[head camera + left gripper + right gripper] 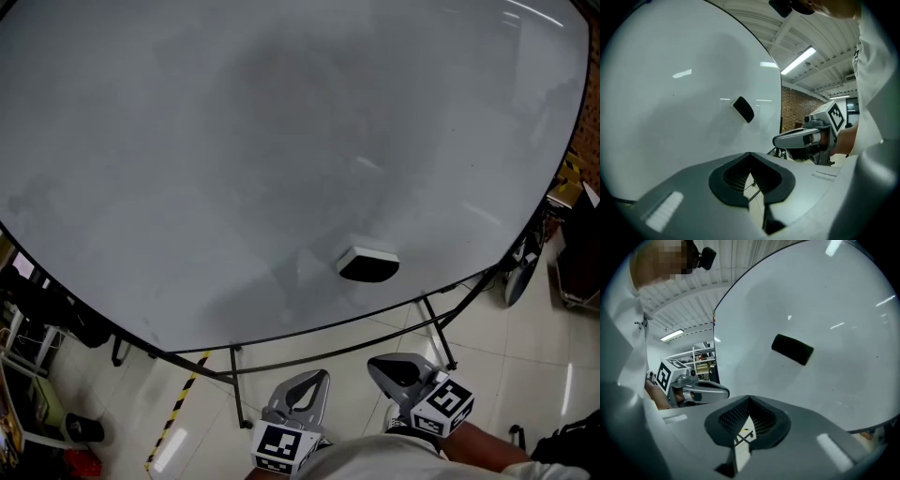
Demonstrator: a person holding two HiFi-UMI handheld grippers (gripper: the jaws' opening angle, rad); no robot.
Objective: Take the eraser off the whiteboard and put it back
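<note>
Even, moderate indoor light comes from a long fluorescent ceiling tube (799, 60) at the far right. The large glossy white whiteboard (281, 141) reads dull grey from above, with small glare streaks and a faint darker patch. Fisheye distortion curves its edges. Both gripper views darken at the corners and blur close up.

Black-and-white eraser (367, 263) stuck on whiteboard (187, 169), lower right, slightly tilted

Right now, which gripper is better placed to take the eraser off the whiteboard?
Right. In the head view the eraser sits on the whiteboard almost straight beyond the right gripper; the left gripper is further off to the side. Both are shut and empty, so it must open first.
</note>
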